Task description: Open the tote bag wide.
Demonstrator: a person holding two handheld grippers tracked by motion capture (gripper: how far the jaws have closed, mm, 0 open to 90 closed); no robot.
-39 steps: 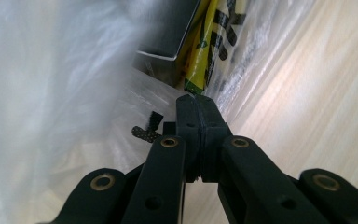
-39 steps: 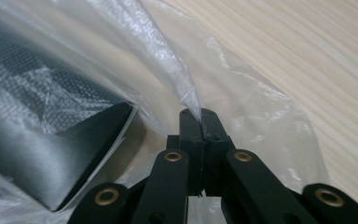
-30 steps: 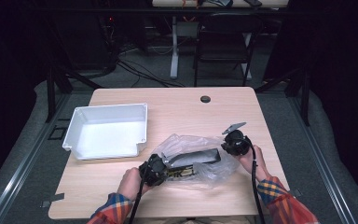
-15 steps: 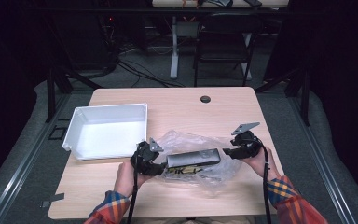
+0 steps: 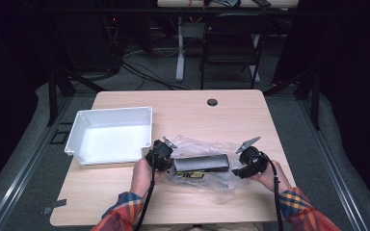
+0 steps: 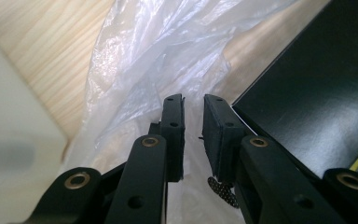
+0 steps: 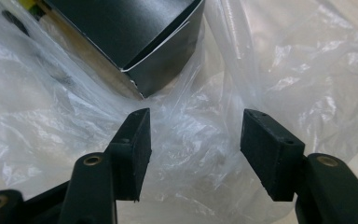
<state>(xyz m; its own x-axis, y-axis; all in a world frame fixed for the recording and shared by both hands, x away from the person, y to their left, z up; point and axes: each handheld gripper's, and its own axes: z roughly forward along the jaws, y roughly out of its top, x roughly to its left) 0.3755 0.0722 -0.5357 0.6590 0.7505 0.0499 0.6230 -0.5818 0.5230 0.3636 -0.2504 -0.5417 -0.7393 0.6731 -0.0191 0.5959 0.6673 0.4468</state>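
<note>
Near the table's point(image 5: 125, 202) front edge, a long black box point(image 5: 201, 162) is lying inside a clear plastic bag point(image 5: 207, 180). The left claw point(image 6: 193, 109) is nearly closed, apparently pinching the bag's film; the right claw point(image 7: 193, 135) is gaping wide over it. Judging by this, grip film only, not the box. The bag's opening is hard to make out.

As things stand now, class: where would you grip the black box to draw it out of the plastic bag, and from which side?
Probably its right-hand end, coming from the right: that short end faces the open right hand-held gripper, though the bag covers it there.
</note>
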